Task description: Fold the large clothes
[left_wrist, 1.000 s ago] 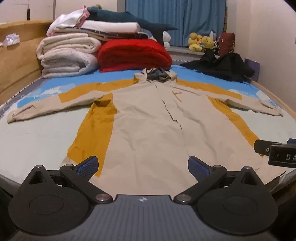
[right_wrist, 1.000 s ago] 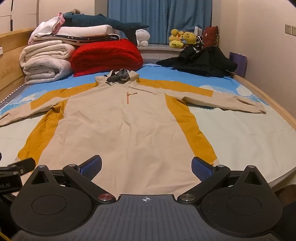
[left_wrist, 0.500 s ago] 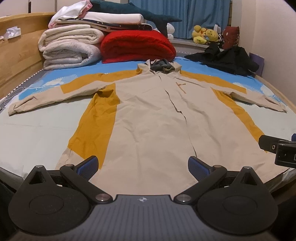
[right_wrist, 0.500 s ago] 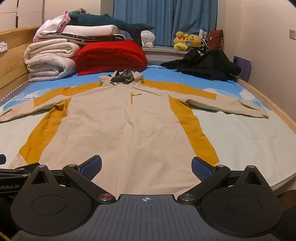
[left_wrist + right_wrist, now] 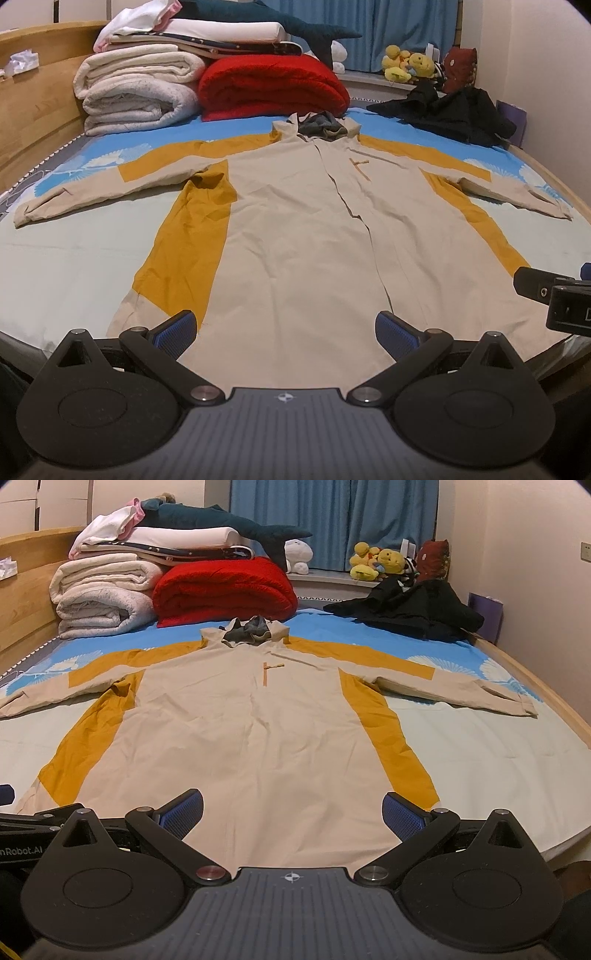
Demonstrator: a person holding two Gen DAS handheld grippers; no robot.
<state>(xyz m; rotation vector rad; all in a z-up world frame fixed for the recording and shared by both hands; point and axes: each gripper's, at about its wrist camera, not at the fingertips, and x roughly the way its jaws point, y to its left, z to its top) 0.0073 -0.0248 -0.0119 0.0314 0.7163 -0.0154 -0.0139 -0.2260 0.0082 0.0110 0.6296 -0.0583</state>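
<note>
Beige-and-mustard coat (image 5: pixel 295 236) is spread flat, front up, on the bed (image 5: pixel 66 258), sleeves stretched out to both sides and hood toward the folded blankets (image 5: pixel 107 590) at the headboard. Left claw (image 5: pixel 284 332) and right claw (image 5: pixel 293 810) are held released above the hem, nothing gripped. A black garment (image 5: pixel 410 609) is heaped at the far right corner.

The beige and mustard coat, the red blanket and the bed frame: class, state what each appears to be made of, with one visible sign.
Beige and mustard coat: thin woven fabric, probably cotton or a blend; matte, with fine sharp creases. Red blanket: thick plush, likely fleece; fuzzy surface, bulky rounded folds. Bed frame: wood or wood veneer; visible grain, smooth light-brown finish.
</note>
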